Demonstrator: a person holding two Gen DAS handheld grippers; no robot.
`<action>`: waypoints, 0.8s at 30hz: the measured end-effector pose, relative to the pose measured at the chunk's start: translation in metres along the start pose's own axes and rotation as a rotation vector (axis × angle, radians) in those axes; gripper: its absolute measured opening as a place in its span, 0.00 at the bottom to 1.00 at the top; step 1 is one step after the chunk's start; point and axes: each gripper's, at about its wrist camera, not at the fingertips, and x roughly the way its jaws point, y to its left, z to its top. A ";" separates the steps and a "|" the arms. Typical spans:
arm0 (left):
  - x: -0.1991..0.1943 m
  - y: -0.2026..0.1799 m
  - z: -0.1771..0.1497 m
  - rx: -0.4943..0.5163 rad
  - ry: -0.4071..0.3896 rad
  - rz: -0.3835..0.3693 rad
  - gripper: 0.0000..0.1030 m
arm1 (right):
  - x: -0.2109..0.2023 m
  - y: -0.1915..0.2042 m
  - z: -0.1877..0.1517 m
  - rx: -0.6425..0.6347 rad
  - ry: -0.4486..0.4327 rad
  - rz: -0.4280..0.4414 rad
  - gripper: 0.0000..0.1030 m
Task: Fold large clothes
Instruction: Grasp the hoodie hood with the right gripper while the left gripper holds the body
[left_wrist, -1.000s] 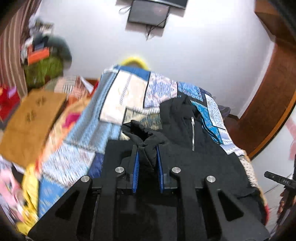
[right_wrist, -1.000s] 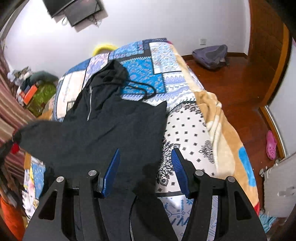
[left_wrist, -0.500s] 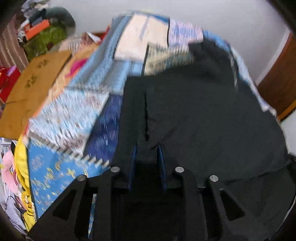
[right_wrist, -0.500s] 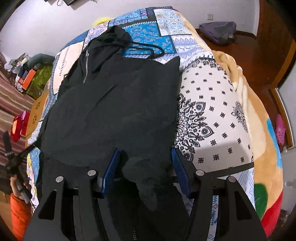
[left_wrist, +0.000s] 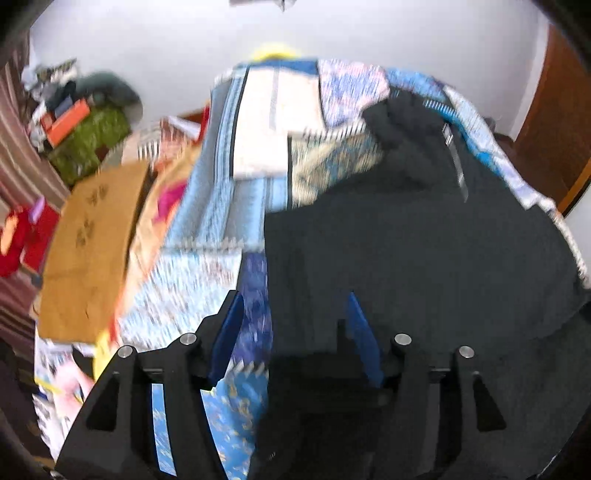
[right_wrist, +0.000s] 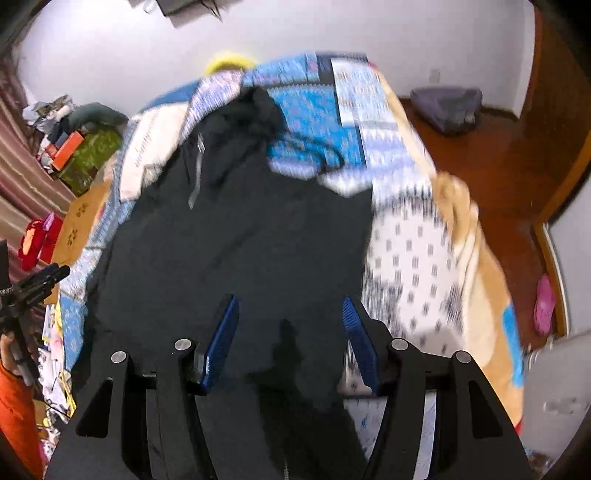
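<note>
Now left claw, jaws just opened wide, grips nothing over black hoodie on patchwork bed; right claw gapes too.

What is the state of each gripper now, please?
Left gripper: jaws just opened, holding nothing, above the black jacket.
Right gripper: open, holding nothing.

I see the jacket lying flat on the bed, its hood end far from me. My left tongs sit over its left edge, with the blanket under one side. My right tongs sit over its near right part. A box is left of the bed. A bag lies on the floor to the right.
</note>
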 end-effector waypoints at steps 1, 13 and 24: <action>-0.008 -0.003 0.013 0.006 -0.024 -0.012 0.56 | -0.004 0.003 0.008 -0.009 -0.023 0.002 0.53; 0.001 -0.058 0.142 0.061 -0.136 -0.147 0.60 | 0.017 0.039 0.103 -0.076 -0.159 0.062 0.53; 0.122 -0.128 0.202 0.051 -0.065 -0.216 0.59 | 0.138 0.015 0.180 0.051 -0.096 0.044 0.53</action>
